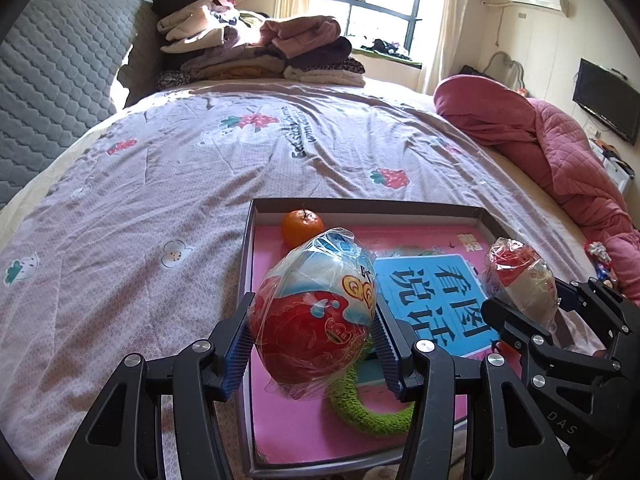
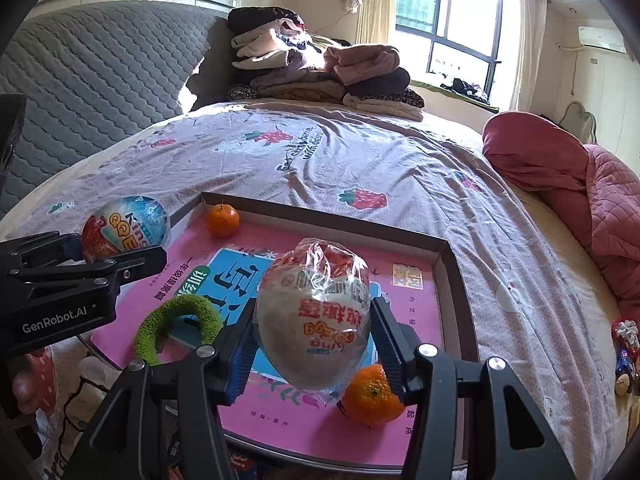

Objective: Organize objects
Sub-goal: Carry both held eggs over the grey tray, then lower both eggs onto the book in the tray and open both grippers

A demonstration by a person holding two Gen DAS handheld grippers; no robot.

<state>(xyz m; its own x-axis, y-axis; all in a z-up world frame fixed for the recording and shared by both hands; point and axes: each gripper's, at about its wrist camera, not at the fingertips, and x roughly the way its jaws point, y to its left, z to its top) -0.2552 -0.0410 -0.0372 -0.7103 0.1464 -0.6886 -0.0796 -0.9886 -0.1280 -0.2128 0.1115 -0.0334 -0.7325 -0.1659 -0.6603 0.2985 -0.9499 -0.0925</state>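
My left gripper (image 1: 312, 344) is shut on a red-and-blue egg toy in clear wrap (image 1: 314, 314), held over the shallow grey box (image 1: 360, 205) on the bed. My right gripper (image 2: 314, 344) is shut on a white-and-red wrapped egg toy (image 2: 314, 316) above the same box (image 2: 452, 256). Inside the box lie a pink book with a blue panel (image 1: 432, 292), a green fuzzy ring (image 1: 364, 412) and a tangerine (image 1: 302, 227) in the far corner. A second tangerine (image 2: 372, 398) sits under the right gripper's egg. Each gripper shows in the other's view: the right one (image 1: 520, 300), the left one (image 2: 120, 240).
The box rests on a pink strawberry-print bedspread (image 1: 180, 184). A pile of folded clothes (image 1: 256, 44) lies at the bed's far end, a rumpled red quilt (image 1: 560, 152) along the right side. A grey padded headboard (image 1: 52, 80) stands at the left. Small trinkets (image 2: 624, 344) lie at the right edge.
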